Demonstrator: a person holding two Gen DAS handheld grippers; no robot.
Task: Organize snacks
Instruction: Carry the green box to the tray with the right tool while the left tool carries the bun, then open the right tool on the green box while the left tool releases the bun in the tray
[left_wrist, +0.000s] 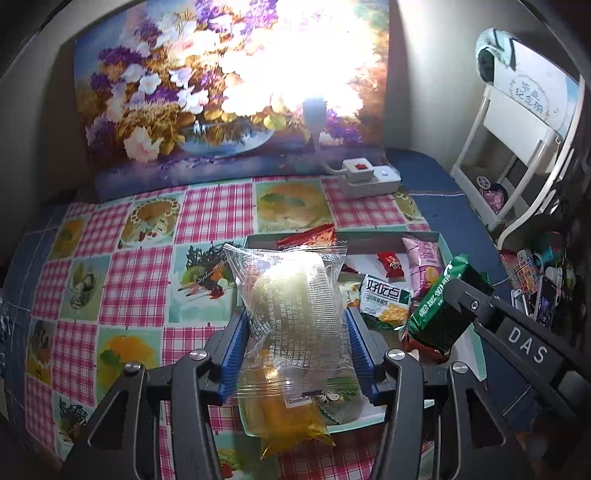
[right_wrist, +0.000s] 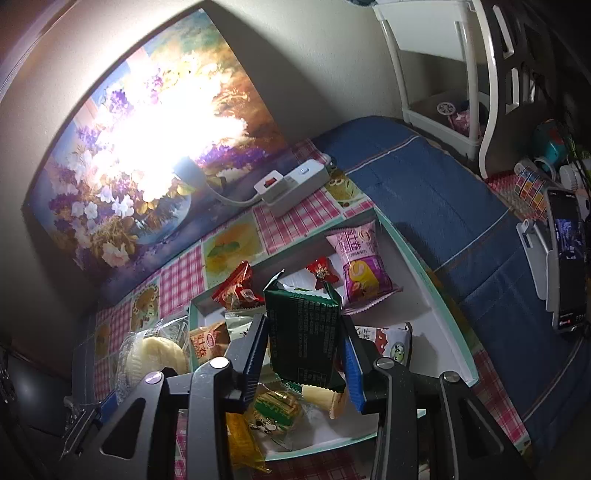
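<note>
My left gripper (left_wrist: 295, 325) is shut on a clear-wrapped pale bun packet (left_wrist: 291, 295) and holds it above the left edge of a shallow white tray with a teal rim (left_wrist: 476, 354). My right gripper (right_wrist: 304, 339) is shut on a dark green snack packet (right_wrist: 301, 332), held over the tray (right_wrist: 439, 295); the packet also shows in the left wrist view (left_wrist: 439, 314). In the tray lie a pink packet (right_wrist: 360, 266), a small red candy (right_wrist: 322, 273), a red packet (right_wrist: 236, 290), a white-green packet (left_wrist: 384, 299) and other snacks. The bun packet shows at the left in the right wrist view (right_wrist: 155, 354).
The tray sits on a pink checked tablecloth (left_wrist: 136, 280). A white power strip (left_wrist: 369, 177) with a bright lamp stands at the back before a flower painting (left_wrist: 166, 103). A blue cloth (right_wrist: 443, 206), a white rack (left_wrist: 517, 155), a phone (right_wrist: 567, 266) and small clutter lie to the right.
</note>
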